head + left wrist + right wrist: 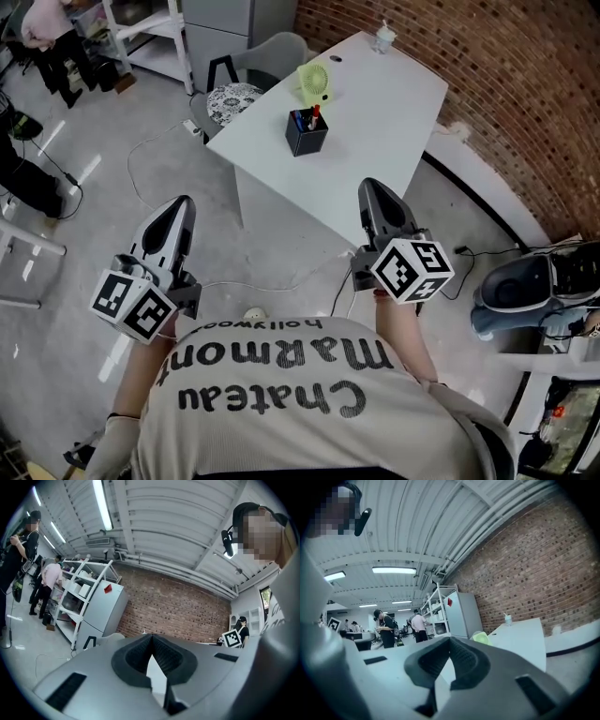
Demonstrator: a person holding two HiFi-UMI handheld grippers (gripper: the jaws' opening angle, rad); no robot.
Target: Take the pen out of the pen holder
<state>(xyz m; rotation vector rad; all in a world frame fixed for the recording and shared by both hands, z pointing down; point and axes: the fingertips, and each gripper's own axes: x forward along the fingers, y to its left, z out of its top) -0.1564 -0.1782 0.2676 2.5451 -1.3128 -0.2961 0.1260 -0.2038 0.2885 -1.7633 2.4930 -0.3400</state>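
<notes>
Left gripper (181, 208) hangs short of the table's (384, 131) near edge, jaws clenched, empty. The pen (315, 114) stands in the black holder (306, 134) mid-table, beside a green fan (314, 82). Right gripper (372, 190) hovers at the table's near edge, jaws clenched, empty

Worktop (384, 103): smooth matt white board.
Pen holder (306, 134): matt black, material unclear.
Wall (534, 84): rough red brick.
Floor (112, 234): smooth grey, faint sheen.
Shells of left hand-held gripper (183, 202) and right hand-held gripper (372, 186): smooth matt grey plastic.
Pads (165, 654): ribbed, black.
Shirt (281, 431): grey knit cloth.
</notes>
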